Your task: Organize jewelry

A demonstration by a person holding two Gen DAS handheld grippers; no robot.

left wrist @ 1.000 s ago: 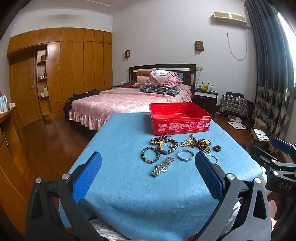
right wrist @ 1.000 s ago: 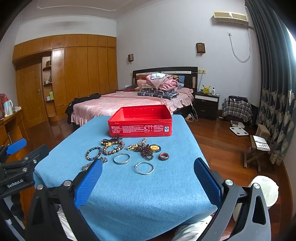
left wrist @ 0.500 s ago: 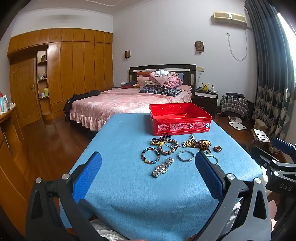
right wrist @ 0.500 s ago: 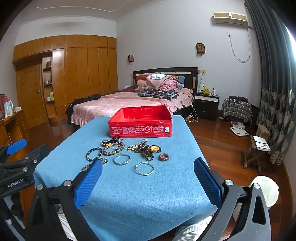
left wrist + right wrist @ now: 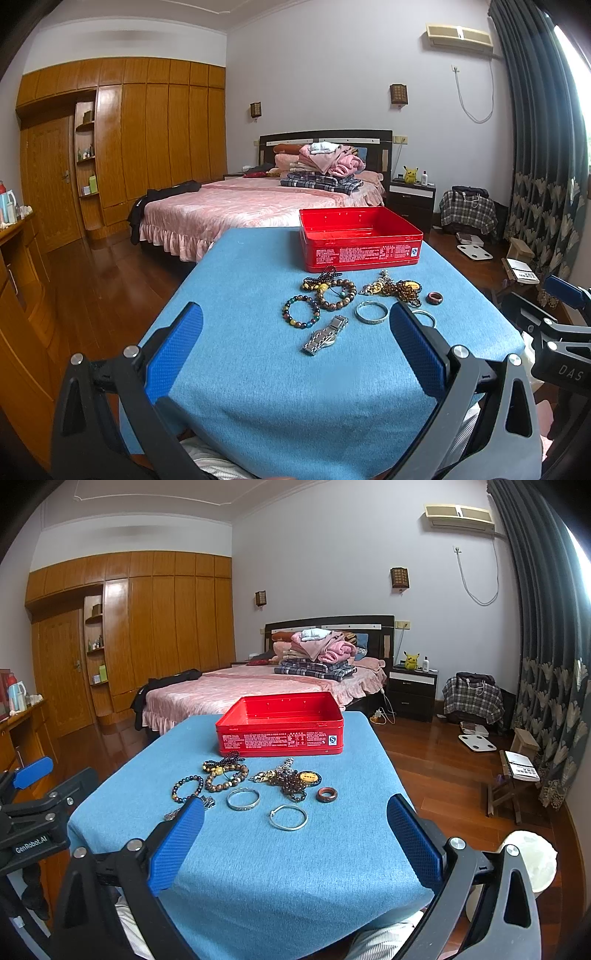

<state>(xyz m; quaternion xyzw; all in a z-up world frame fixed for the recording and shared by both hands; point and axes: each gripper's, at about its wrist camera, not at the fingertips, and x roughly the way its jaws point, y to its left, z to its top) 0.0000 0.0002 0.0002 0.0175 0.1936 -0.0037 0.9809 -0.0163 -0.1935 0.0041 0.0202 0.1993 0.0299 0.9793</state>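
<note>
A red tin box [image 5: 360, 238] [image 5: 280, 725] stands open and empty at the far end of the blue table [image 5: 258, 369] [image 5: 295, 867]. In front of it lies the jewelry: a steel watch [image 5: 325, 334], a multicolour bead bracelet [image 5: 301, 314] [image 5: 186, 788], a brown bead bracelet [image 5: 337, 293] [image 5: 225, 775], a silver bangle [image 5: 371, 312] [image 5: 243, 798], a thin silver bangle [image 5: 288, 816], a tangle of necklaces [image 5: 397, 288] [image 5: 290, 777] and a reddish ring [image 5: 433, 297] [image 5: 327, 794]. My left gripper [image 5: 295, 350] and right gripper [image 5: 295, 842] hover open near the front edge, holding nothing.
Beyond the table is a bed [image 5: 251, 206] with folded clothes. A wooden wardrobe [image 5: 147, 147] lines the left wall. A nightstand [image 5: 412, 688], a scale [image 5: 477, 743] and a small stool [image 5: 511, 782] stand on the wood floor at right. Striped trouser legs [image 5: 388, 938] show below the table edge.
Both views have crept very slightly; the jewelry and box have not moved, and both grippers stay open.
</note>
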